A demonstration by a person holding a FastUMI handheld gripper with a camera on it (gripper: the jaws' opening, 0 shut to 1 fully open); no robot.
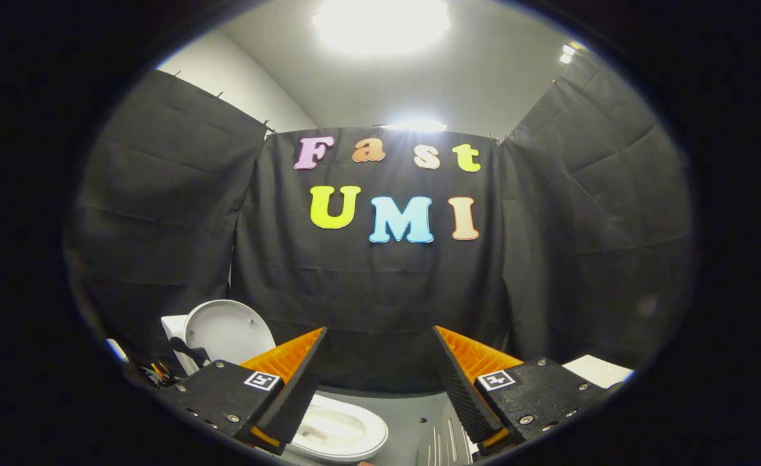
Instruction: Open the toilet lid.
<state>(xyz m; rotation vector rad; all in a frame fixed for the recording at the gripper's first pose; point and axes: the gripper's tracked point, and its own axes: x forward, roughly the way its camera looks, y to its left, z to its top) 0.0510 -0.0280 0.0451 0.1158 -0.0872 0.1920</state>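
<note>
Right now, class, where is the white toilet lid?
The white toilet lid stands raised beyond the open gripper's left finger, above the white toilet bowl, against the black cloth wall.

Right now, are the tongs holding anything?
Tongs: open, holding nothing. The toilet lid already stands up, off beside the left finger, not between the two.

Black cloth wall [380,291]: hangs in creased panels around the booth. White ceiling [419,84]: two bright lights. Grey floor [413,414]: ribbed patch at near edge. White flat object [597,370]: low, against the cloth; identity unclear.
</note>
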